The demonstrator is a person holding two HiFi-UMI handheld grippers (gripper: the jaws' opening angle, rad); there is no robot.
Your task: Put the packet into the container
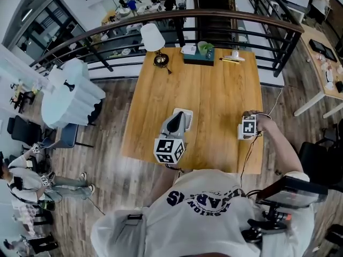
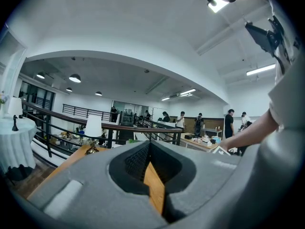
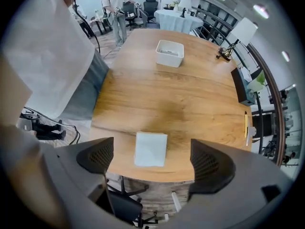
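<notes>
A pale, flat packet [image 3: 151, 149] lies on the wooden table [image 3: 190, 99], close to its near edge. My right gripper [image 3: 152, 154] hovers over it, open, with a jaw on either side and nothing held. In the head view the packet [image 1: 240, 132] shows only as a white sliver beside that gripper [image 1: 248, 126]. The white rectangular container [image 3: 170, 53] stands farther along the table. My left gripper [image 1: 175, 123] sits right by the container [image 1: 187, 112], partly covering it. In its own view the left gripper [image 2: 150, 149] is shut with nothing in it, and only a sliver of table shows.
A table lamp [image 1: 153, 39], a dark box with a green cup [image 1: 199, 55] and a pen [image 1: 230, 60] stand along the table's far edge, in front of a curved railing [image 1: 236, 17]. A round white-clothed table [image 1: 69, 92] is off to the left.
</notes>
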